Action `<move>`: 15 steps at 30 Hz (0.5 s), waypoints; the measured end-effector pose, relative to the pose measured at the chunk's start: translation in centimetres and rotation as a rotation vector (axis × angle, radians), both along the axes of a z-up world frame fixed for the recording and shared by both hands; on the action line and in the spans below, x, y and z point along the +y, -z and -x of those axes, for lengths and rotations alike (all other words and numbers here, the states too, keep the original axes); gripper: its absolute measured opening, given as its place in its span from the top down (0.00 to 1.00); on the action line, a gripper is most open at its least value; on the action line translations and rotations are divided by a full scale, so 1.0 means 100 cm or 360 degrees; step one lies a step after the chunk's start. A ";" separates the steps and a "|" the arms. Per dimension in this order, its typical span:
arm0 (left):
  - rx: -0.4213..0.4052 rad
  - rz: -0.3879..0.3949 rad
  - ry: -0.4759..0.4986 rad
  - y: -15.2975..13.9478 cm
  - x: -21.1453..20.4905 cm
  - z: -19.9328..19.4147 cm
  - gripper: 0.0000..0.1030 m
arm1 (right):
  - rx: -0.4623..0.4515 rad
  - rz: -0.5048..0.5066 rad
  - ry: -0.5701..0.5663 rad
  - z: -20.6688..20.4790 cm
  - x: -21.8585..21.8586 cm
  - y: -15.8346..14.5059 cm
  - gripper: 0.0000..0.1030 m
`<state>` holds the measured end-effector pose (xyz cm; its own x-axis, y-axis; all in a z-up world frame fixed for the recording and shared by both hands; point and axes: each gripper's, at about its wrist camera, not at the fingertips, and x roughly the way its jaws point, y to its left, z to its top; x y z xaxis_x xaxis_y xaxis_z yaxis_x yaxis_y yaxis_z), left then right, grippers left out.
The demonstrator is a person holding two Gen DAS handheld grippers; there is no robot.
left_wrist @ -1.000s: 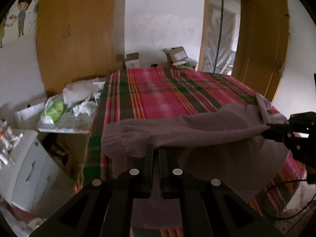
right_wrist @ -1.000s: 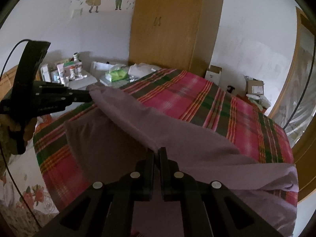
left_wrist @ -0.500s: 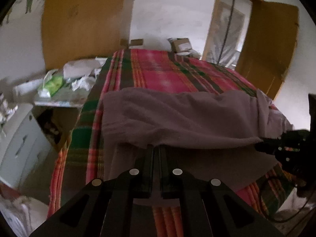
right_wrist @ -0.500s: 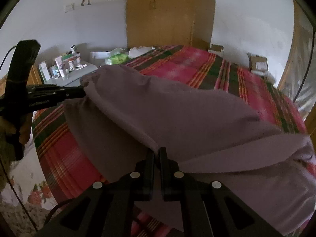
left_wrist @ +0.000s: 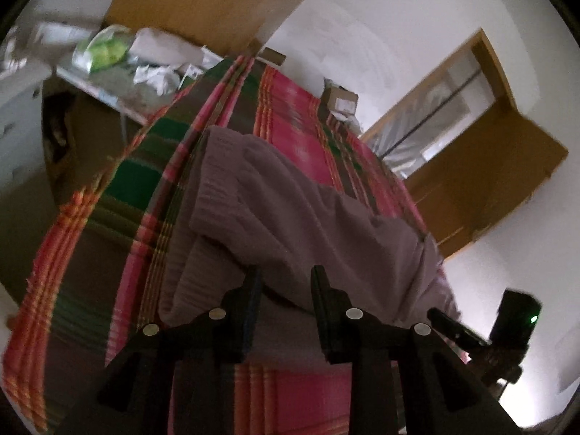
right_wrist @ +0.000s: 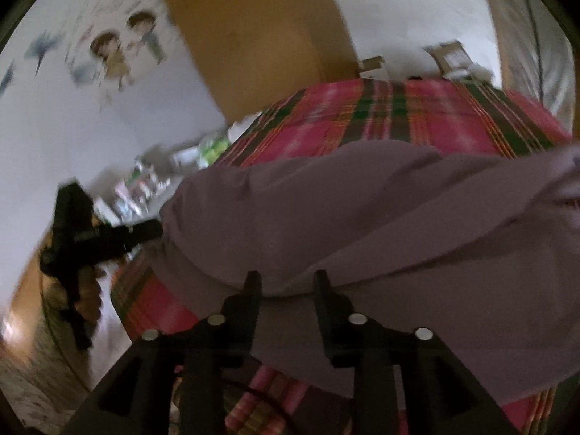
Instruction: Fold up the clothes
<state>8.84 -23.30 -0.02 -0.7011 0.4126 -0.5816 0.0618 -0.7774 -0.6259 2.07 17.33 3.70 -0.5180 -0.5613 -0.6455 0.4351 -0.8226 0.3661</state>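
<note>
Two cardboard boxes (left_wrist: pixel 339 99) sit on the floor at the far end of the bed; what is in them is too blurred to tell. On the low side table (left_wrist: pixel 105 88) there is a green packet (left_wrist: pixel 105 49) among crumpled white bags and papers.

There is one garment, a mauve knitted sweater (left_wrist: pixel 290 217), lying on the bed with its upper layer doubled over the lower one, ribbed hem toward the table side. There are two grippers. The left gripper (left_wrist: pixel 284 282) has its fingers spread apart with nothing between them, tips just at the folded edge. The right gripper (right_wrist: pixel 288 284) is likewise released, fingers parted at the same edge further along.

The bed is covered with one plaid blanket (left_wrist: pixel 282 108) in pink, green and brown. Behind it stand a tall wooden wardrobe (right_wrist: pixel 253 32), white walls, a cartoon sticker of two children (right_wrist: pixel 125 49), and an open wooden door (left_wrist: pixel 485 174).
</note>
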 end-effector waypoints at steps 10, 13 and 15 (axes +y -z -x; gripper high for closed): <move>-0.0171 -0.0180 -0.0187 0.017 -0.012 0.007 0.72 | -0.0232 0.0263 0.0378 0.037 0.044 0.016 0.59; -0.0209 -0.0188 -0.0214 0.018 -0.014 0.014 0.72 | -0.0318 0.0258 0.0397 0.050 0.034 0.021 0.58; -0.0225 -0.0177 -0.0224 0.017 -0.014 0.017 0.72 | -0.0368 0.0261 0.0434 0.057 0.030 0.025 0.58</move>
